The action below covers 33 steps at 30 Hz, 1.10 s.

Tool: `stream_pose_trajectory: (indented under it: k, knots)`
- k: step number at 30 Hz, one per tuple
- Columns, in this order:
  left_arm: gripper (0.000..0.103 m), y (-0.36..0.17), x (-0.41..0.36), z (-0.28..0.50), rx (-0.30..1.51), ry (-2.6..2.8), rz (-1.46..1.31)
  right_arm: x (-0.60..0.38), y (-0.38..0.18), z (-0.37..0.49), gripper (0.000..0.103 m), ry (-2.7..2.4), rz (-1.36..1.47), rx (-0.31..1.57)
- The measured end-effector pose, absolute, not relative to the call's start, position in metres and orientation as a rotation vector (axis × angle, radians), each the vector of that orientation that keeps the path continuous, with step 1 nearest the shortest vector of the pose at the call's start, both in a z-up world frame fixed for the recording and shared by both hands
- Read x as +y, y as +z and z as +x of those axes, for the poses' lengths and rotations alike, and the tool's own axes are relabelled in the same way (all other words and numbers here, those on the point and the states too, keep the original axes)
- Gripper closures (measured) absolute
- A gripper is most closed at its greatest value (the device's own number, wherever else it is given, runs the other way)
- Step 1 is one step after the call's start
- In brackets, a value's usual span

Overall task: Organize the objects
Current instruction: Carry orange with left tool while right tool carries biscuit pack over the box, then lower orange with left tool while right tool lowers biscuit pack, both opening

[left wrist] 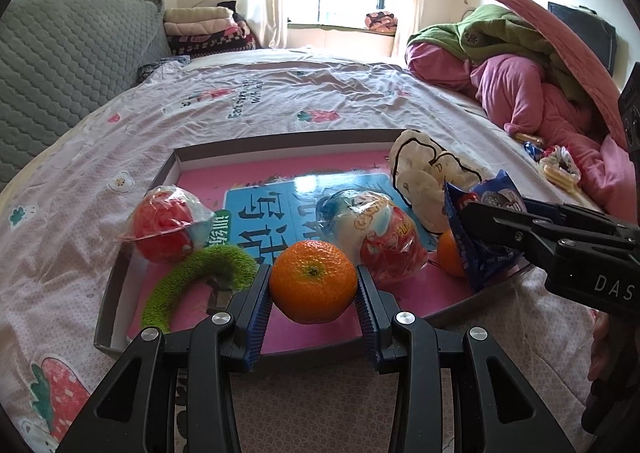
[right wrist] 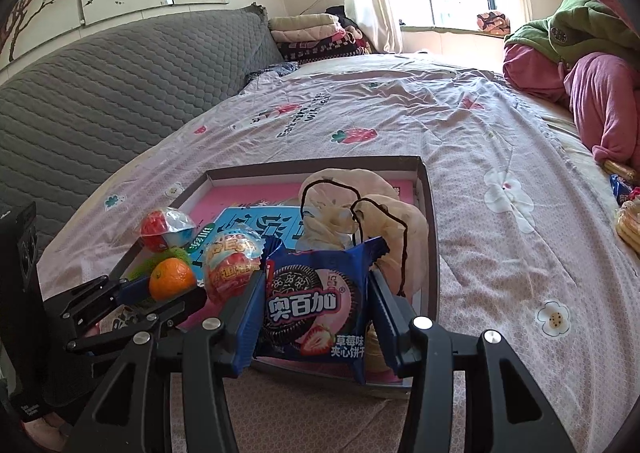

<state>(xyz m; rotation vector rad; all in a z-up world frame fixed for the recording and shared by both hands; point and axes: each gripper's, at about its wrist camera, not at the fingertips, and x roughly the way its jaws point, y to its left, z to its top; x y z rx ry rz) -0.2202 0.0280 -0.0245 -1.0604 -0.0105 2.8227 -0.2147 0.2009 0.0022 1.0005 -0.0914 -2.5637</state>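
My left gripper (left wrist: 314,293) is shut on an orange (left wrist: 313,281), held just above the near part of a shallow grey box (left wrist: 120,273) with a pink and blue floor. My right gripper (right wrist: 318,305) is shut on a blue cookie packet (right wrist: 316,305) over the box's near right corner. From the left wrist view the right gripper (left wrist: 468,221) comes in from the right with the blue packet (left wrist: 476,253). Inside the box lie two wrapped red toy eggs (left wrist: 164,225) (left wrist: 380,233), a green fuzzy curved piece (left wrist: 188,285), a cream plush toy (left wrist: 424,177) and a second orange (left wrist: 450,259).
The box sits on a pink patterned bedsheet (left wrist: 280,101). A grey quilted headboard (right wrist: 100,101) stands at the left. Pink and green bedding (left wrist: 520,73) is piled at the right, with loose snack packets (left wrist: 556,169) below it. A window is at the back.
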Motion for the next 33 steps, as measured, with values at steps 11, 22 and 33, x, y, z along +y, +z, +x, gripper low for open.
stream_pose_trajectory:
  k: [11,22,33]
  knots:
    - [0.062,-0.026,0.029,-0.222,-0.019,2.82,-1.07,0.212,-0.003,-0.22,0.052,-2.532,1.031,-0.225]
    - [0.06,-0.027,0.028,-0.223,-0.023,2.829,-1.08,0.223,-0.009,-0.226,0.052,-2.496,1.068,-0.357]
    - [0.053,-0.025,0.026,-0.223,-0.015,2.851,-1.082,0.225,-0.01,-0.229,0.042,-2.51,1.08,-0.359]
